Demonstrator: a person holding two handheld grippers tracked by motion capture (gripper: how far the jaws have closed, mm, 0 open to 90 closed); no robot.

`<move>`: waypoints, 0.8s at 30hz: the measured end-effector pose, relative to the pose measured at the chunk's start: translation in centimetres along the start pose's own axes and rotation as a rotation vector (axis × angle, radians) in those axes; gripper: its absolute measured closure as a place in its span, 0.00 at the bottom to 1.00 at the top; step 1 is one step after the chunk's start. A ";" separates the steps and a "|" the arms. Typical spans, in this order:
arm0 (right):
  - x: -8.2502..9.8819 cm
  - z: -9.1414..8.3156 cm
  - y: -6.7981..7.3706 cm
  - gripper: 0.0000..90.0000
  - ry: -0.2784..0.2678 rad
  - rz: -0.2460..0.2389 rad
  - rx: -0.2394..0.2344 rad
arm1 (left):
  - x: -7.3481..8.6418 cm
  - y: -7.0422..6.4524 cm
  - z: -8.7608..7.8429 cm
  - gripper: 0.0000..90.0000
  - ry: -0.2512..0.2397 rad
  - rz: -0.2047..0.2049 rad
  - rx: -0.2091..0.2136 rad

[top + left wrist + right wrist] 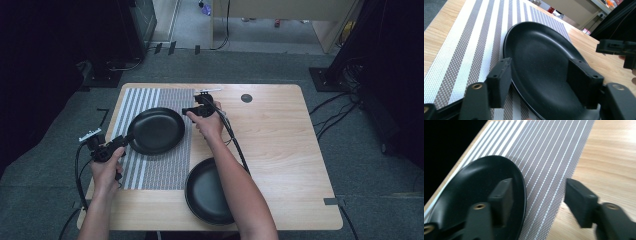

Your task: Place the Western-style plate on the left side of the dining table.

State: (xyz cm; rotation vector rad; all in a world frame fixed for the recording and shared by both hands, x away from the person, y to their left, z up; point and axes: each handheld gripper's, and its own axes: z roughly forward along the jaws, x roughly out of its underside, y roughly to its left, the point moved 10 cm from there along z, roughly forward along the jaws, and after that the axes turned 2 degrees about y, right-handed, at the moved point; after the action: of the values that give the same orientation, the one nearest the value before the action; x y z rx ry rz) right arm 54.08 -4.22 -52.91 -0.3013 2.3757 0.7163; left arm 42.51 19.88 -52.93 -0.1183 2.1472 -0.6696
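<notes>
— Two black plates: we see one [156, 130] on the striped mat [155, 170], between our parted left gripper [123, 141] and right gripper [187, 111], both gripping nothing.
— Second plate [205, 192] sits near the wooden table [280, 150] edge.

The right forearm covers the right side of the near plate [206, 192], the one off the placemat [155, 172], so that stretch of rim can't be seen. In the left claw view, the plate on the placemat [541, 65] runs off the bottom edge, and the claw's own jaws hide bits of its near rim. The right claw [617, 48] beyond that plate is cut by the right edge. In the right claw view the same plate [471, 187] is cut at the bottom, and the right-hand jaw is smeared with blur. The little dark round thing [246, 98] on the desk [285, 145], past the placemat, is too small to identify.
</notes>
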 end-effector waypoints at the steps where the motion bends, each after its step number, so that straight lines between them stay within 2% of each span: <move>1: -0.1 -0.5 -0.3 0.36 -0.008 0.007 0.015 | 0.1 -0.1 -0.3 0.37 0.001 0.009 -0.003; 2: -0.2 -1.1 -0.6 0.35 -0.010 0.017 0.024 | 0.2 -0.3 -0.6 0.35 0.001 0.016 -0.003; 5: -0.3 -2.5 -1.2 0.29 -0.020 0.092 -0.016 | 0.5 -0.8 -1.5 0.34 0.006 0.044 -0.001; 6: -0.3 -3.0 -1.2 0.28 -0.025 0.094 -0.032 | 0.5 -0.9 -1.8 0.34 0.006 0.053 -0.002; 9: 0.0 -4.3 -1.4 0.27 -0.049 0.069 -0.040 | 0.8 -1.1 -2.8 0.33 0.003 0.075 -0.009; 12: 0.6 -5.4 -1.6 0.27 -0.061 0.024 0.003 | 1.1 -1.3 -3.8 0.32 -0.003 0.093 -0.022; 13: 1.0 -5.8 -1.7 0.27 -0.055 0.002 0.023 | 1.1 -1.2 -4.1 0.32 -0.008 0.100 -0.032; 15: 1.4 -6.4 -1.7 0.27 -0.063 -0.013 0.024 | 1.5 -1.0 -4.7 0.34 -0.018 0.119 -0.072; 24: 3.5 -10.2 -3.3 0.27 -0.095 -0.102 0.084 | 4.8 -1.3 -5.8 0.34 0.010 0.175 -0.134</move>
State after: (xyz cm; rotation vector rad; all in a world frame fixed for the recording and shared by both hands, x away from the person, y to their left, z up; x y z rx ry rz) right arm 47.41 -12.80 -49.79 -0.3422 2.2759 0.5698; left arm 34.86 19.73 -52.85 0.0019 2.1813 -0.4262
